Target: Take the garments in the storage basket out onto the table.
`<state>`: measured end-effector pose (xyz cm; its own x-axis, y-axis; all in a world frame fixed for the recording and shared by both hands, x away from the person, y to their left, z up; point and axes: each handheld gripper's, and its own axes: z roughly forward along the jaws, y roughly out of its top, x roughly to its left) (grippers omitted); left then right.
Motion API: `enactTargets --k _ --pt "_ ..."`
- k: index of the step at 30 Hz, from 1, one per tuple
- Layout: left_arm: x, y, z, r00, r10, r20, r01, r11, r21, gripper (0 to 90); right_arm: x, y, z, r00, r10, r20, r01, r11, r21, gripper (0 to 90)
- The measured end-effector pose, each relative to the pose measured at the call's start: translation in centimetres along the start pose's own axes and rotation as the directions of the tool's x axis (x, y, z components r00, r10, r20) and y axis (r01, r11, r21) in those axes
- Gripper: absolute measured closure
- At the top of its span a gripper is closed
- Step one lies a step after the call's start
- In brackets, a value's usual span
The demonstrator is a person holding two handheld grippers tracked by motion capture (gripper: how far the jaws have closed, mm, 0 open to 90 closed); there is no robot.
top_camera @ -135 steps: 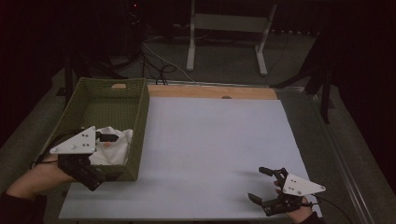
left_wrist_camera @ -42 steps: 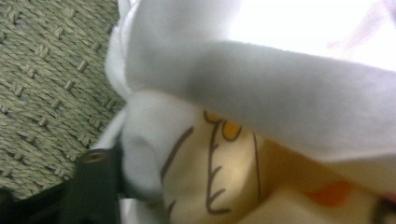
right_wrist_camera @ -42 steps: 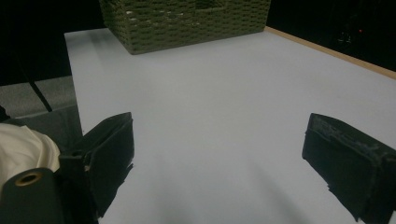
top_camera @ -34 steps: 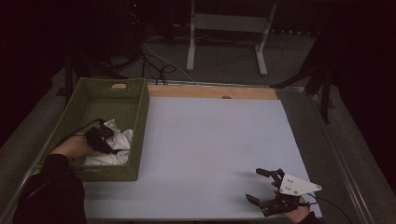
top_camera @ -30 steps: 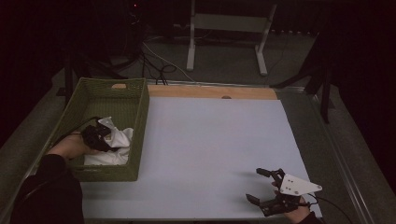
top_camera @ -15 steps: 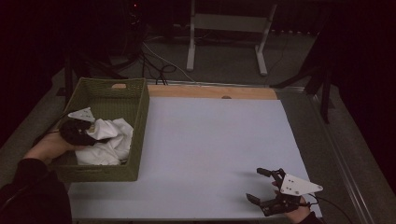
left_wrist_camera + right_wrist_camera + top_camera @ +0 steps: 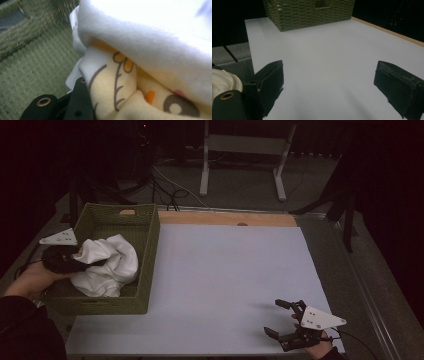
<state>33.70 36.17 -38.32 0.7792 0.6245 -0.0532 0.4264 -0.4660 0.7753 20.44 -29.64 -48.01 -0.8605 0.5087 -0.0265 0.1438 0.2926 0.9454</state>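
The left tongs (image 7: 75, 262) are clamped on a bunch of white cloth (image 7: 107, 262) inside the green woven basket (image 7: 145, 227), at the basket's left side, with the person's hand around the tool's body and the grey three-cornered plate standing above it. In the left gripper view one black jaw shows at the bottom edge, pressed against the cloth (image 7: 140, 75), which crowds up against the camera. The cloth is soft and fleecy, white on its outer face; folded underneath is a pale cream face printed with brown curved outlines, orange patches and a brown ring-shaped spot. In the high view it sits as a rumpled heap, gathered high at the tongs and sagging toward the basket's right wall and near end. The basket holds this cloth; its woven floor (image 7: 32, 72) shows bare to the left of the heap, and a handle slot is cut in its far wall. The basket stands on the left part of the pale desk (image 7: 225, 270). The right tongs (image 7: 280, 317) rest well apart from it at the desk's near right corner, jaws spread wide with only bare desk (image 7: 324, 55) between them and the basket (image 7: 309, 12) far ahead.
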Motion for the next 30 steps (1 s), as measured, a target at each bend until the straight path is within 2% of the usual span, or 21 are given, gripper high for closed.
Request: enactTargets --k 2,3,5,11,13,17,18,19,20,21,23,24,27,29,30 --pt "0.0 0.1 -0.6 0.9999 -0.014 0.007 0.014 0.9991 -0.039 70.1 0.0 0.0 0.0 1.0000 0.001 0.000 -0.001 1.000 -0.001 9.2" --pt "0.0 0.1 -1.0 1.0000 -0.004 0.000 0.004 0.9984 -0.056 70.1 0.0 0.0 0.0 1.0000 0.000 0.000 0.000 1.000 0.000 9.2" --pt "-0.1 0.2 -1.5 0.9999 -0.010 0.003 0.010 0.9963 -0.086 70.1 0.0 0.0 0.0 1.0000 0.001 0.000 -0.001 1.000 0.000 9.2" --pt "-0.1 0.1 -2.6 0.9996 -0.026 0.005 0.027 0.9895 -0.142 70.1 0.0 0.0 0.0 0.9999 -0.009 0.006 0.009 1.000 0.001 9.2" --pt "0.0 0.0 -3.2 0.9988 -0.045 0.021 0.048 0.9827 -0.179 70.1 0.0 0.0 0.0 0.9999 -0.009 0.006 0.009 1.000 0.001 9.2" --pt "0.0 0.0 -3.5 0.9986 -0.051 0.016 0.053 0.9782 -0.201 70.1 0.0 0.0 0.1 0.9999 -0.010 0.007 0.010 1.000 0.003 9.2" --pt "-0.1 0.2 -3.8 0.9987 -0.049 0.014 0.050 0.9691 -0.241 70.1 0.1 0.0 0.1 0.9999 -0.010 0.008 0.010 1.000 0.004 9.2" --pt "-0.1 0.2 -4.0 0.9990 -0.044 0.013 0.046 0.9651 -0.258 70.1 0.1 0.0 0.1 0.9999 -0.009 0.009 0.009 1.000 0.004 9.2" --pt "-0.2 0.4 -4.1 0.9993 -0.037 0.002 0.036 0.9627 -0.268 70.1 0.0 0.0 0.1 0.9999 -0.009 0.008 0.009 1.000 0.004 9.2" --pt "-0.2 0.5 -4.2 0.9989 -0.046 0.005 0.046 0.9590 -0.280 70.1 0.0 0.0 0.1 0.9999 -0.007 0.008 0.007 1.000 0.001 9.2" --pt "-0.3 0.6 -4.3 0.9995 -0.032 0.002 0.031 0.9564 -0.290 70.1 0.0 0.0 0.1 0.9999 -0.009 0.008 0.009 1.000 0.001 9.2" --pt "-0.4 1.1 -4.6 0.9994 -0.034 0.003 0.033 0.9519 -0.305 70.0 0.0 0.0 0.1 0.9999 -0.008 0.007 0.008 1.000 0.001 9.2" --pt "-0.6 1.4 -4.8 0.9997 -0.023 0.003 0.023 0.9451 -0.326 70.1 0.0 0.0 0.0 0.9999 -0.012 0.009 0.012 1.000 0.004 9.2" --pt "-0.6 1.6 -4.9 0.9993 -0.037 -0.001 0.035 0.9435 -0.330 70.0 0.1 0.0 0.0 0.9999 -0.009 0.006 0.009 1.000 0.004 9.2" --pt "-0.8 1.8 -5.0 0.9995 -0.032 -0.002 0.029 0.9374 -0.347 70.0 0.1 0.1 0.0 0.9999 -0.013 0.007 0.013 1.000 0.004 9.2"
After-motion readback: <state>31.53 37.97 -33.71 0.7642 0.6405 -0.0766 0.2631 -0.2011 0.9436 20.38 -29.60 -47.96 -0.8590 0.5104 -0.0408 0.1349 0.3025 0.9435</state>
